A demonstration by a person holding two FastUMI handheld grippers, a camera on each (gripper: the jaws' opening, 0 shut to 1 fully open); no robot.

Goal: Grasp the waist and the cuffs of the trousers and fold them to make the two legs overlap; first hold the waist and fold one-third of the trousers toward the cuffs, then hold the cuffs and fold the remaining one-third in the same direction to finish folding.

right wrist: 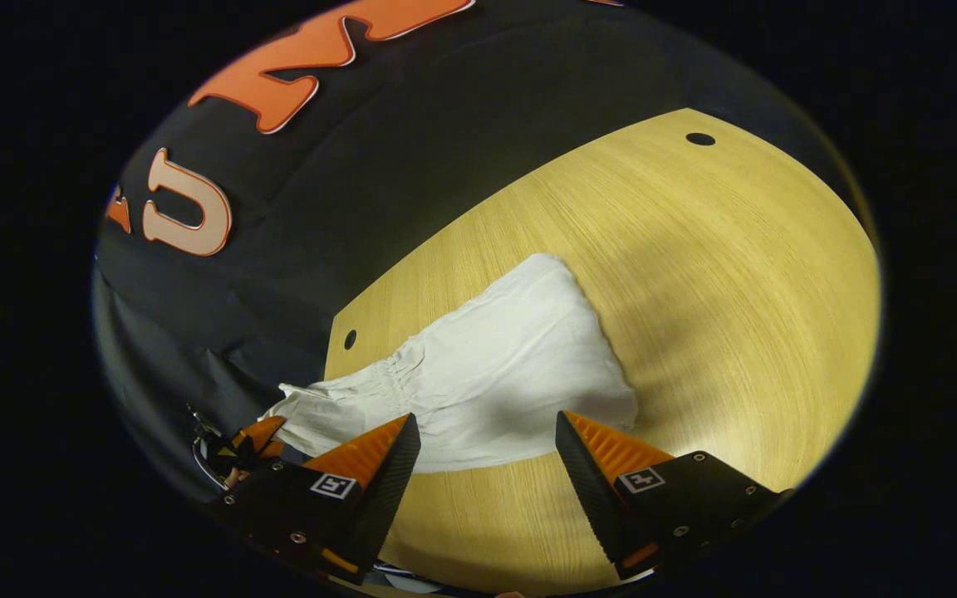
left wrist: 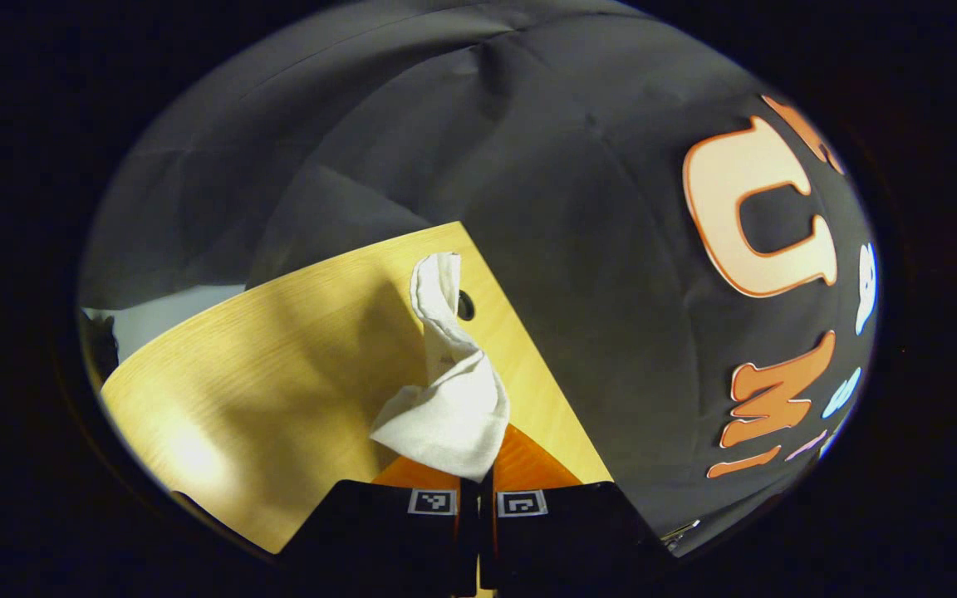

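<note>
Left gripper view: left hand-held gripper (left wrist: 478, 490) pinches trousers (left wrist: 449, 399) above table (left wrist: 262, 374).

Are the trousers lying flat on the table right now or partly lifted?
Partly lifted: the left gripper pinches one end of the trousers, the rest lying on the table.

The trousers (right wrist: 495, 374) are white, light and crinkled, with a gathered, elasticated band near one end. In the right gripper view they lie spread on the surface (right wrist: 736, 291) as a broad, roughly triangular shape, widest toward the near side, and taper to a bunched strip that reaches past the surface's edge. In the left gripper view the trousers (left wrist: 449, 399) rise off the surface (left wrist: 279, 357) as a twisted, hanging fold, with one end pinched.
</note>
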